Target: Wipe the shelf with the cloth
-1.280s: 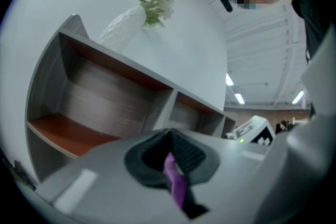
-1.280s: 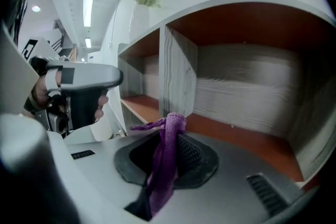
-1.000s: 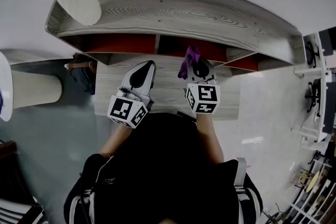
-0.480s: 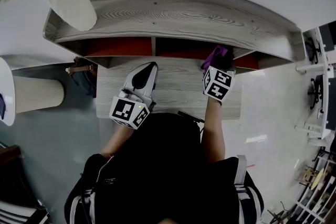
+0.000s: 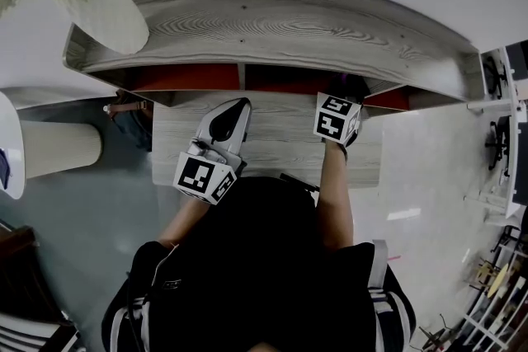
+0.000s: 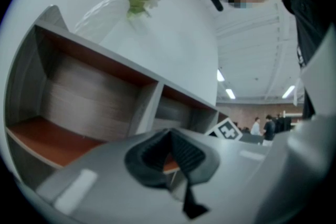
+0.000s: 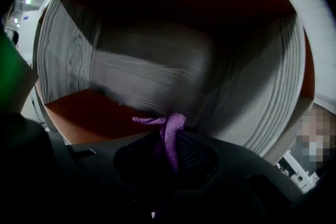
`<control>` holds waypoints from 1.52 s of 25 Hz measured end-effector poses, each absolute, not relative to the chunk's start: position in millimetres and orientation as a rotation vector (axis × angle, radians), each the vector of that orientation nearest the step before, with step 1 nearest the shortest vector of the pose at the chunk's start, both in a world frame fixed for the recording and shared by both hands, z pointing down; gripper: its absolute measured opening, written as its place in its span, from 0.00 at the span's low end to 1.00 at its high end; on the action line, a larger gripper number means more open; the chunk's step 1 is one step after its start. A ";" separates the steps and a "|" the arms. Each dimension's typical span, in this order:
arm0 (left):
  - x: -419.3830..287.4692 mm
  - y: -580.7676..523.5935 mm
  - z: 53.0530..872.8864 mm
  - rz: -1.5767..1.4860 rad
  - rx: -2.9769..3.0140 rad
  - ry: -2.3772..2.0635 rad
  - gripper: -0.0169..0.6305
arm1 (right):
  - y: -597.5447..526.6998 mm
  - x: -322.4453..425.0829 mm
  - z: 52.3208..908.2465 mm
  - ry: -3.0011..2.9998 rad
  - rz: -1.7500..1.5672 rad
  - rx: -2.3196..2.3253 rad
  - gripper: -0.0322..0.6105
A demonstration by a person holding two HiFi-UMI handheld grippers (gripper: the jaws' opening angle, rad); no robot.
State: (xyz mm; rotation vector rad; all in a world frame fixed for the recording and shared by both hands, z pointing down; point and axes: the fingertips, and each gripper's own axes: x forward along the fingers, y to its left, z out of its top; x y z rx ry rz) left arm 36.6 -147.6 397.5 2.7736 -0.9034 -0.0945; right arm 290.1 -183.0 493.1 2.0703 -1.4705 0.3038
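A grey wood shelf [image 5: 272, 21] with red-brown compartments stands in front of me. My right gripper [image 7: 172, 138] reaches into the right compartment [image 7: 89, 113], shut on a purple cloth [image 7: 169, 131] that sticks up from between its jaws near the compartment floor. From the head view only its marker cube [image 5: 337, 118] shows at the shelf's edge; the cloth is hidden there. My left gripper [image 5: 233, 105] is shut on nothing and hangs over the lower wooden board [image 5: 272, 151], short of the left compartment [image 6: 47, 139].
A white vase with flowers [image 5: 103, 0] stands on the shelf top at the left end. A pale cylinder [image 5: 49, 148] and a dark bag [image 5: 128, 110] are on the floor to the left. White racks [image 5: 503, 136] stand at the right.
My right gripper has moved right and forward into the right compartment, taking the cloth out of the head view's sight. The left gripper has stayed almost still.
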 end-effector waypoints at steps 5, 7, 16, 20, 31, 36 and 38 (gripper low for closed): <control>35.1 -152.1 403.3 -0.094 2.756 -0.905 0.03 | -193.4 284.9 497.8 -1.476 0.293 1.988 0.13; 34.9 -153.6 404.0 -0.101 2.754 -0.901 0.03 | -195.8 282.6 499.0 -1.496 0.309 1.957 0.13; 33.2 -156.3 404.9 -0.105 2.749 -0.920 0.03 | -209.1 266.0 502.8 -1.542 0.295 1.843 0.13; 28.6 -156.2 405.6 -0.108 2.733 -0.938 0.03 | -220.9 247.6 504.5 -1.584 0.275 1.770 0.13; 4.8 -156.1 407.3 -0.112 2.691 -1.038 0.03 | -257.8 183.0 507.0 -1.735 0.190 1.560 0.13; -2.6 -154.7 408.8 -0.124 2.671 -1.075 0.03 | -265.6 161.4 507.3 -1.795 0.137 1.473 0.13; -3.6 -152.8 409.2 -0.131 2.664 -1.079 0.03 | -267.6 152.2 507.1 -1.815 0.110 1.441 0.13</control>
